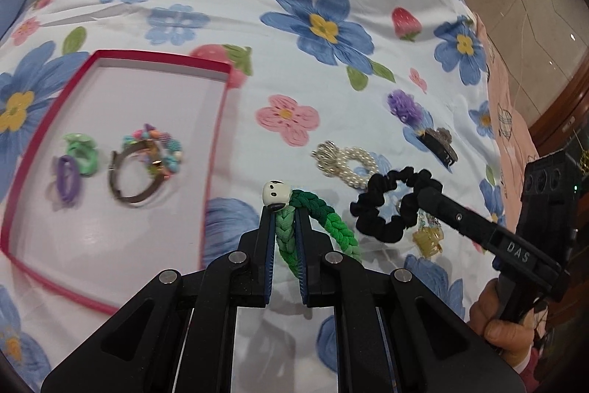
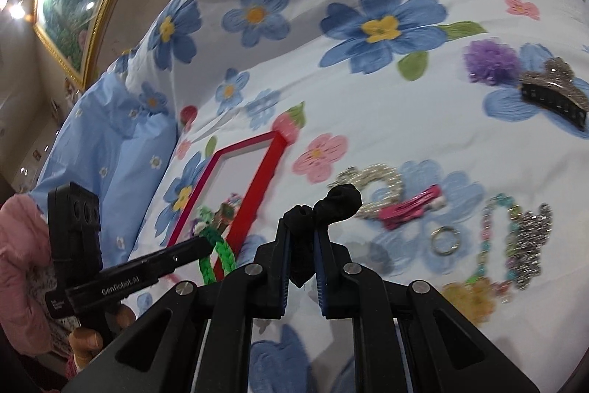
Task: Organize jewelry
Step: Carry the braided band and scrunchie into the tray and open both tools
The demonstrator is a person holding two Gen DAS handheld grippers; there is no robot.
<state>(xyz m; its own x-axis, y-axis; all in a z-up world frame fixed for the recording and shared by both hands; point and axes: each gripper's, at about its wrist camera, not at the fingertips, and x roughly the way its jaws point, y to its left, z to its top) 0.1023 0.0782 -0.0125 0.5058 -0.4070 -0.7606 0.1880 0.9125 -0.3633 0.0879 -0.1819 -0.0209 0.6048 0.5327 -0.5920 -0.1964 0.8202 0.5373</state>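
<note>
- In the right wrist view we see the tray (image 2: 257, 179) only in part; the left gripper (image 2: 206, 245) and green braid (image 2: 217, 255) cover its near corner.
- The trinkets in it (image 2: 226, 209) are too blurred for us to name.
- In the left wrist view the scrunchie (image 1: 390, 205) hides most of the yellow clip (image 1: 429, 240).

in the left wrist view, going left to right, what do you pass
red tray → green braided band shut in the left gripper → black scrunchie held by the right gripper → hand at the right edge
</note>
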